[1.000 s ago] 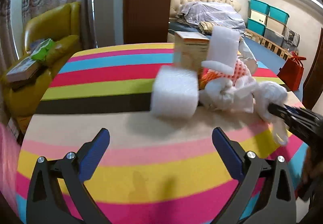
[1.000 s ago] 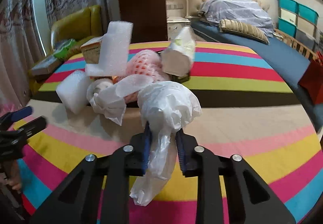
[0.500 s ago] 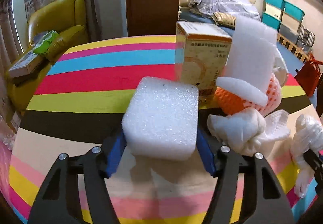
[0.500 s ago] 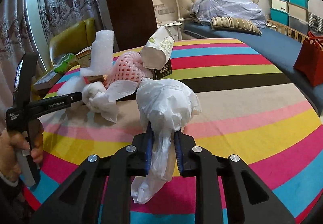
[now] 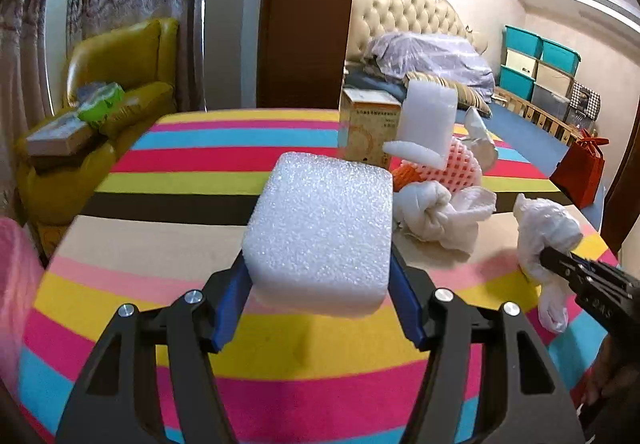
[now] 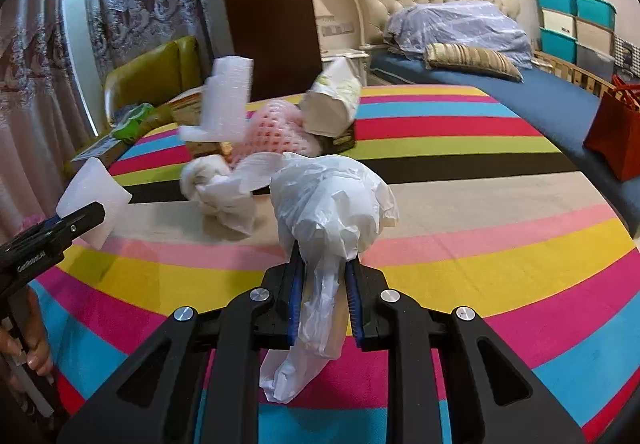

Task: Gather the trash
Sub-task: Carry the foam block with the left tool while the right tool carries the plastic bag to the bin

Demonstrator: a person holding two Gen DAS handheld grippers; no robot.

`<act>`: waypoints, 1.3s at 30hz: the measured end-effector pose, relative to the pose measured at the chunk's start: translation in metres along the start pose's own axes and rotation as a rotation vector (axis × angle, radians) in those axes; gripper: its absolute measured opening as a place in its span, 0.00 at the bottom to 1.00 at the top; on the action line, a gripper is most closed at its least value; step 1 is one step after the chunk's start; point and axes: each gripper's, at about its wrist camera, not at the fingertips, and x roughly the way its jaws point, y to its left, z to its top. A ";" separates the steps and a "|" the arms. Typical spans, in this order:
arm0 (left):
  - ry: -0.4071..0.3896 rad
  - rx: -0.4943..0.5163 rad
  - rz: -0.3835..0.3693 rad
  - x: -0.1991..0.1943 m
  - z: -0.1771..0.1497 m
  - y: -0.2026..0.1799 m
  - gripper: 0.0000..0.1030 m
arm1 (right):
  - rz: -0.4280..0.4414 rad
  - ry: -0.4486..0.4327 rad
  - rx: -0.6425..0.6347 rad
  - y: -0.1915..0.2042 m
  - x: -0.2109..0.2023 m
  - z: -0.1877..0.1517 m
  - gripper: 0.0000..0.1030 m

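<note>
1. Above the near edge of a round table (image 5: 168, 328) covered in a bright striped cloth, the left gripper (image 5: 320, 296) holds a white foam block (image 5: 320, 228). Its blue pads press the block's two side faces, and the block is lifted clear of the cloth.

2. Toward the right edge of the table, the right gripper (image 6: 322, 300) is clamped tight on a crumpled white plastic bag (image 6: 332, 204). The jaws are nearly together on the bag's gathered neck. The puffed body bulges beyond the tips, and a loose tail hangs down behind them.

3. More trash sits in a heap near the far edge. It includes a cardboard box (image 5: 368, 132), a bent foam sheet (image 5: 426, 124), pink foam fruit netting (image 5: 456, 168) and a wad of white tissue (image 5: 432, 216). A torn paper carton (image 6: 332, 108) leans at the back of the heap.

4. No bin or collecting bag shows in either view.

5. The foam block looks very light and springy. It probably dents under pressure, so a grip across its broad middle seems safest.

6. The plastic bag looks soft, thin and slippery. The bunched neck is the sensible place to hold it, since the puffed part would likely collapse or slide out.

7. A person's hand (image 6: 34, 344) grips the left tool's handle at the left edge of the right wrist view.
</note>
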 end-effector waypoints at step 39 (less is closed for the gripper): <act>-0.036 -0.033 0.122 -0.092 -0.081 0.066 0.61 | 0.155 -0.011 -0.302 0.117 -0.035 -0.039 0.21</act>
